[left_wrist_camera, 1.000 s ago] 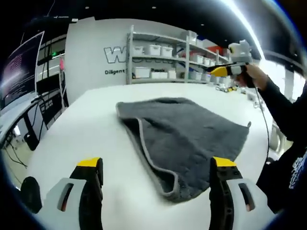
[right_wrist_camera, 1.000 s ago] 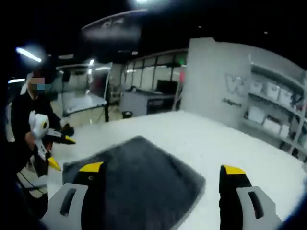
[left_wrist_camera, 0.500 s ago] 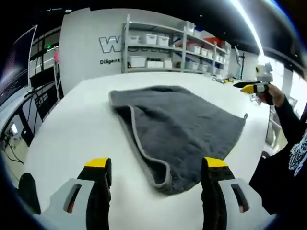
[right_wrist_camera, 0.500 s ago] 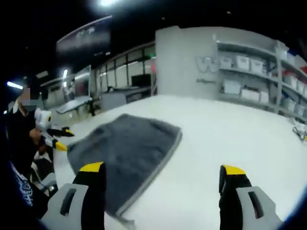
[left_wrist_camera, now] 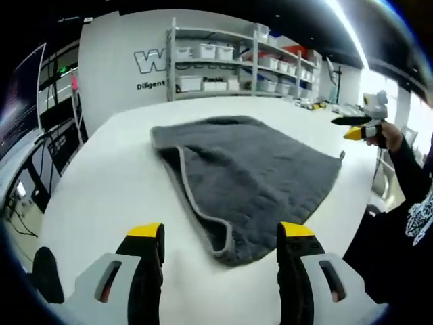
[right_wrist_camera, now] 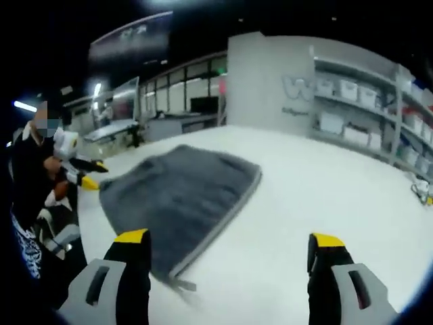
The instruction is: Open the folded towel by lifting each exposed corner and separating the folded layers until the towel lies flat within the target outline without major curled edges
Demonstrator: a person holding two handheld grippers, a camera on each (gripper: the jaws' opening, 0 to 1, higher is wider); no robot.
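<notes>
Jaws of the left gripper stand wide apart with nothing between them, black with yellow tips over pale grey housings, held above the white bench. Just ahead of them and between their tips lies the nearest corner of the towel, a dark grey, nappy cloth folded over itself, with a lighter grey hemmed edge running from that rounded corner away along its left side. The upper layer lies smooth, and a small tab sticks out at the corner off to the right. Bare bench spreads broadly left of the left jaw and beyond the towel's far edge; to the right the towel reaches close to the bench edge. Farther right, a hand holds the right gripper above that edge, well apart from the towel.

In the right gripper view, the right gripper also has its jaws spread wide and empty. The towel lies ahead of the left jaw, its pale hem running diagonally toward that jaw, a small tag at the near corner. Smooth, bare bench lies ahead of the right jaw. Past the towel on the left, the left gripper shows in the person's hand, near the towel's far corner. Shelves with white bins stand behind the bench.
</notes>
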